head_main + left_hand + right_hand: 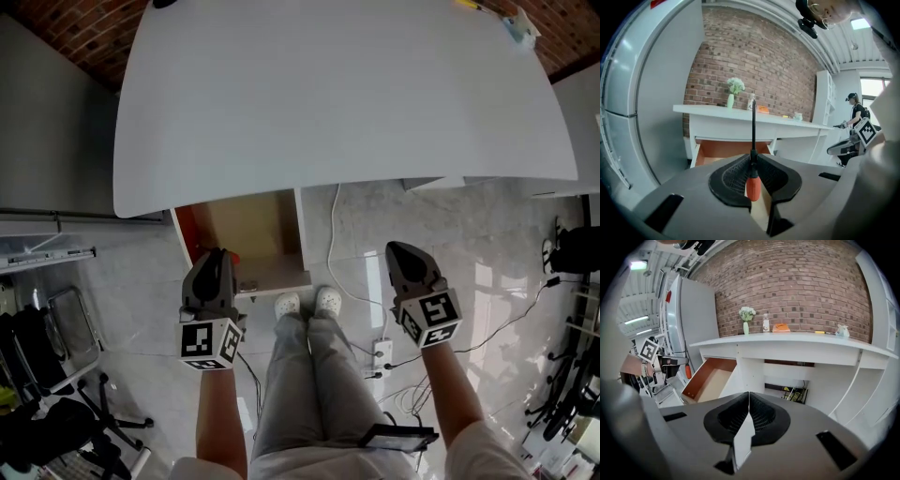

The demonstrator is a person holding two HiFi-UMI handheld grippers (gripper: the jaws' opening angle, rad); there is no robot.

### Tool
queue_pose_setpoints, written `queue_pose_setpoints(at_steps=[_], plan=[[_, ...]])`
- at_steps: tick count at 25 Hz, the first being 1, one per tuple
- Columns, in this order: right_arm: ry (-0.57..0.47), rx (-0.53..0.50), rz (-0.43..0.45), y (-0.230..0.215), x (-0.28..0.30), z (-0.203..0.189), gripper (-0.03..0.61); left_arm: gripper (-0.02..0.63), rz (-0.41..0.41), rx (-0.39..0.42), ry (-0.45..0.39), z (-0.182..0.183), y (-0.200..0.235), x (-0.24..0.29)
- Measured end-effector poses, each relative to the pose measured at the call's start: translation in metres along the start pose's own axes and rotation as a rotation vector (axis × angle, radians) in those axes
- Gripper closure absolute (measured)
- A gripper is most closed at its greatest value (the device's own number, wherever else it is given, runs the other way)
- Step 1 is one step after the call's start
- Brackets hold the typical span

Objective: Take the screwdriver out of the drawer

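The screwdriver [753, 185] has an orange handle and a thin dark shaft that sticks straight up past the jaws. My left gripper [753, 158] is shut on it where the handle meets the shaft. In the head view the left gripper [212, 274] hangs just in front of the open wooden drawer [251, 240] under the white table [337, 94]. My right gripper [409, 264] is held to the right of the drawer, over the floor. In its own view the right gripper [749, 398] is shut, with nothing between its pads. That view also shows the drawer [710, 380] pulled out at the left.
On the far side of the table stand a vase of flowers [734, 92], a bottle [766, 323] and small items. A grey cabinet [661, 93] rises at the left. Cables and a power strip [380, 354] lie on the floor by the person's white shoes [307, 303].
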State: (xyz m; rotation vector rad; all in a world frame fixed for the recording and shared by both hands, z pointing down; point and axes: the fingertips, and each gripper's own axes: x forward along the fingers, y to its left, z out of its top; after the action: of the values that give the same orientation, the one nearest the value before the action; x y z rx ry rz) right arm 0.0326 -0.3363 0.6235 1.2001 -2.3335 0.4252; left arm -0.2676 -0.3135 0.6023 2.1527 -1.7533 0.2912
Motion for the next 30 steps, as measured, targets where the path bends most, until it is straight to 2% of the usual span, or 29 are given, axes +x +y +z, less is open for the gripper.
queue_pose_setpoints(at_steps=[5, 11, 17, 19, 22, 30], plan=[[-0.025, -0.039, 0.011, 0.009, -0.023, 0.039, 0.557, 0.555, -0.003, 0.033, -0.054, 0.042, -0.007, -0.016], [-0.066, -0.076, 0.021, 0.019, -0.054, 0.094, 0.558, 0.555, 0.016, 0.037, -0.114, 0.087, -0.014, -0.043], [-0.127, -0.149, 0.023, 0.031, -0.086, 0.153, 0.557, 0.555, 0.018, 0.04, -0.175, 0.137, -0.025, -0.072], [-0.177, -0.162, 0.024, 0.034, -0.095, 0.171, 0.558, 0.555, 0.014, 0.053, -0.189, 0.153, -0.028, -0.08], [-0.217, -0.149, 0.019, 0.038, -0.11, 0.192, 0.558, 0.555, 0.011, 0.069, -0.205, 0.172, -0.032, -0.091], [-0.283, -0.102, 0.001, 0.046, -0.147, 0.228, 0.557, 0.555, 0.009, 0.051, -0.288, 0.222, -0.043, -0.115]])
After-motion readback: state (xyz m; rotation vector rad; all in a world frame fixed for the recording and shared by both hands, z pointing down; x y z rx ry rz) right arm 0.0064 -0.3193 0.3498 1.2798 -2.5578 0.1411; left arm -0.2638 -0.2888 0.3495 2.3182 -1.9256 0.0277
